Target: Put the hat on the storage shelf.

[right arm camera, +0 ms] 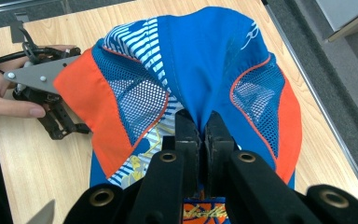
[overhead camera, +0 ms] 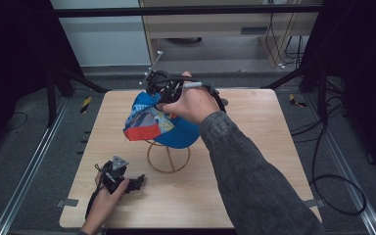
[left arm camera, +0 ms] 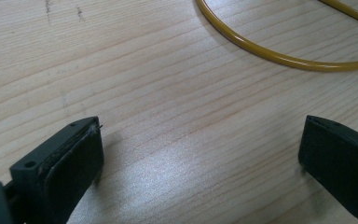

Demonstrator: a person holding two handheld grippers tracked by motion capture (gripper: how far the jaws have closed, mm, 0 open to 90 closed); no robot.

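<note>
Right gripper (right arm camera: pixel 204 135): jaws pressed together on a fold of blue fabric at the back of the cap (right arm camera: pixel 200 70); in its own view the cloth puckers up into a ridge right where the two black pads meet (no gap to be seen between them).
Right hand (overhead camera: pixel 188 104): wrapped over the gripper body above the far middle of the table (overhead camera: pixel 254 161), sleeve running down to the lower right in the high view.
Cap: blue, with orange panels, mesh sides and striped white patches; it sits directly under and in front of the right gripper, draped over the top of the wire stand (overhead camera: pixel 169 156), brim side hanging toward the person's left.
Wire stand: thin yellow-brown wire with a ring-shaped foot flat on the wood; the cap covers its top.
Left gripper (left arm camera: pixel 200 154): jaws spread wide with nothing between them, just bare wood below (the pads look down at the tabletop at a shallow slant).
Left hand (overhead camera: pixel 108 193): holding that gripper near the front left part of the table, well apart from the cap.
Stand foot relative to left gripper: an arc of the ring (left arm camera: pixel 279 56) lies ahead of the parted jaws, not touching them.
</note>
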